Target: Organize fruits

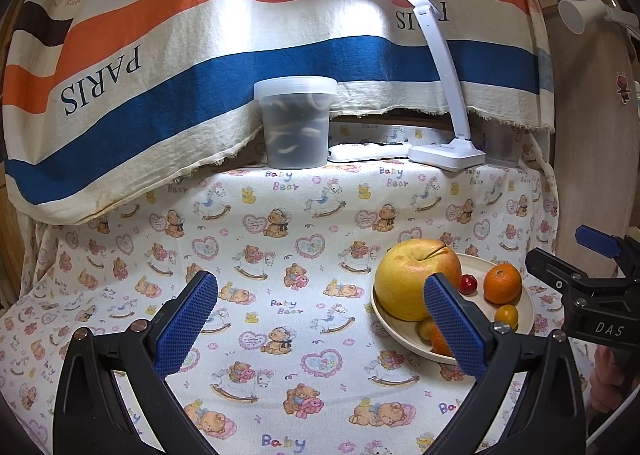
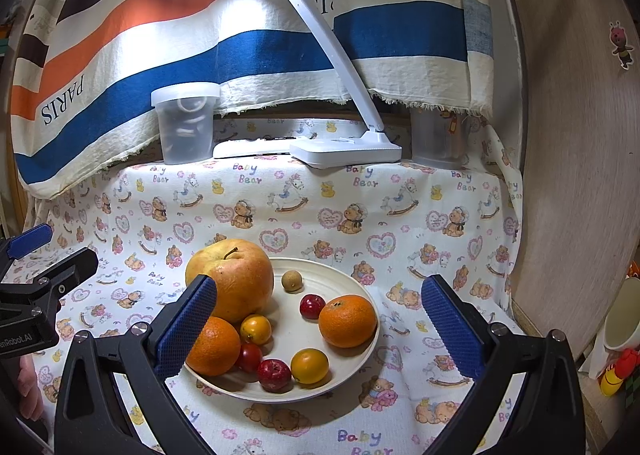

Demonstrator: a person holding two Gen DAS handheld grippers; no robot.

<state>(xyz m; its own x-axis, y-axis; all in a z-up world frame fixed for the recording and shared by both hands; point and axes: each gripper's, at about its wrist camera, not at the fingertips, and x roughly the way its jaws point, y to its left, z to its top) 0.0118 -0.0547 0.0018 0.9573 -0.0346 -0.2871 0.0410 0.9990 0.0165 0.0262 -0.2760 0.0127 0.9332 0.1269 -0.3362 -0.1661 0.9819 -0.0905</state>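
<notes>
A cream plate on the bear-print cloth carries a big yellow-red apple, two oranges, small red fruits, yellow fruits and a brown longan. My right gripper hovers open over the plate, its fingers either side of the fruit. My left gripper is open above bare cloth to the plate's left, holding nothing; its right finger covers part of the plate.
At the back stand a lidded plastic tub, a white remote, a desk lamp and a clear cup. A striped towel hangs behind. A wooden panel closes the right side, with toys beside it.
</notes>
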